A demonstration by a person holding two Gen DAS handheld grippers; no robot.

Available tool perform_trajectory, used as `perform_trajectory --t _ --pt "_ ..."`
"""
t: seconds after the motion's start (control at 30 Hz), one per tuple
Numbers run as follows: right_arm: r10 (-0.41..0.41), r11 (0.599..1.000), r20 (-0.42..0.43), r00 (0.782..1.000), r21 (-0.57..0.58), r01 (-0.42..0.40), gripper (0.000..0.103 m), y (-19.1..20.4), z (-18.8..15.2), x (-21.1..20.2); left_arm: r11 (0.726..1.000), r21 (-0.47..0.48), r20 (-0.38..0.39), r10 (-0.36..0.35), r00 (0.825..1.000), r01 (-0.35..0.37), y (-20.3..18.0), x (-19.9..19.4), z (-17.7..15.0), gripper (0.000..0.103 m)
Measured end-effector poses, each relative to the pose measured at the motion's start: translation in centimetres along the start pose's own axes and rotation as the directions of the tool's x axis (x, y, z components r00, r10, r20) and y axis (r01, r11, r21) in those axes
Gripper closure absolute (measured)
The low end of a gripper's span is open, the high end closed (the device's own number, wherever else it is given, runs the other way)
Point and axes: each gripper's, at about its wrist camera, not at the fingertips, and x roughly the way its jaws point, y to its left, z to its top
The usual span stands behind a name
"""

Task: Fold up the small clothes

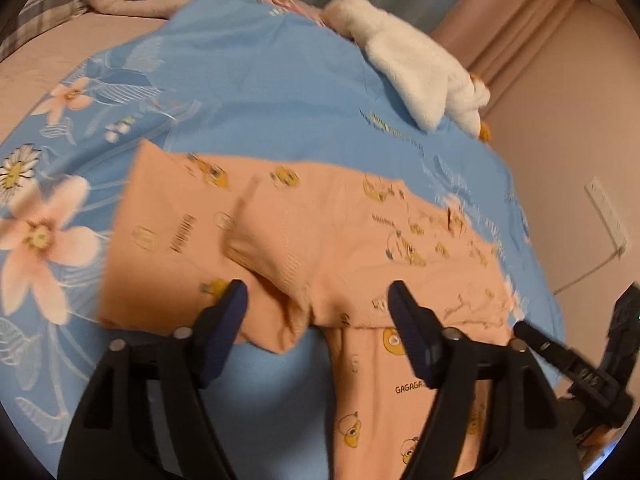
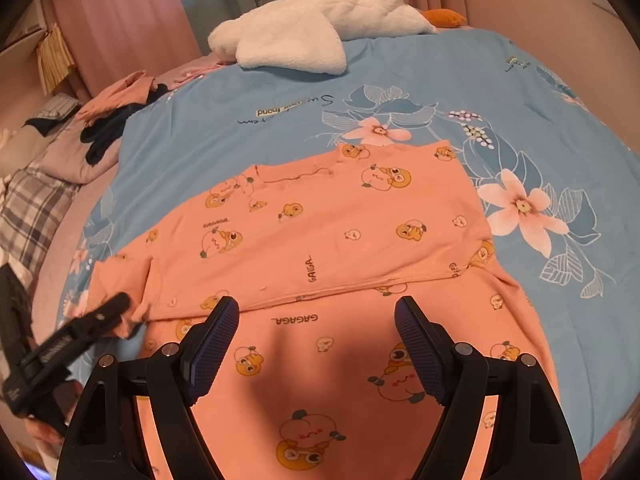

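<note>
A small peach garment (image 2: 320, 232) printed with cartoon ducks lies on the blue floral bedspread (image 2: 248, 92), its upper part folded over the lower part. In the left wrist view it (image 1: 328, 240) lies blurred, with a ribbed cuff lying on top. My left gripper (image 1: 318, 300) is open and empty, its fingers hovering above the garment's near edge. It also shows in the right wrist view (image 2: 100, 316) at the garment's left sleeve. My right gripper (image 2: 318, 316) is open and empty above the lower part. It shows at the right edge of the left wrist view (image 1: 560, 356).
A white plush goose (image 2: 320, 24) lies at the far side of the bed, also in the left wrist view (image 1: 416, 68). A pillow and dark clothes (image 2: 100, 136) lie at the left. Pink curtains (image 2: 120, 12) hang behind. A wall outlet (image 1: 606, 216) is at the right.
</note>
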Motion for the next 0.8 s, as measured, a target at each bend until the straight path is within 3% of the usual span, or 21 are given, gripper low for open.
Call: perform_trajectory --t 0.17,0.47,0.6,0.8 --pt "0.013 1.0 -0.013 1.0 -0.025 -0.014 0.023 1.0 -0.2 0.5 0.995 -0.098 0.052 0.007 0.999 -0.002 2.8 -2.5 1.1 0.018" --pt "0.05 0.995 -0.025 0.998 -0.085 -0.051 0.023 3.5 -0.1 0.6 0.967 -0.208 0.109 0.174 0.979 -0.149 7.3 -6.3 2.1 0.018" --pt "0.066 0.989 -0.035 0.997 -0.131 -0.07 0.023 5.2 0.4 0.6 0.949 -0.242 0.098 0.23 0.968 -0.201 8.8 -7.1 2.2 0.018" --pt "0.134 0.961 -0.057 0.989 -0.235 -0.144 0.023 8.8 1.6 -0.1 0.93 -0.292 0.097 0.26 0.961 -0.223 10.6 -8.1 2.3 0.018"
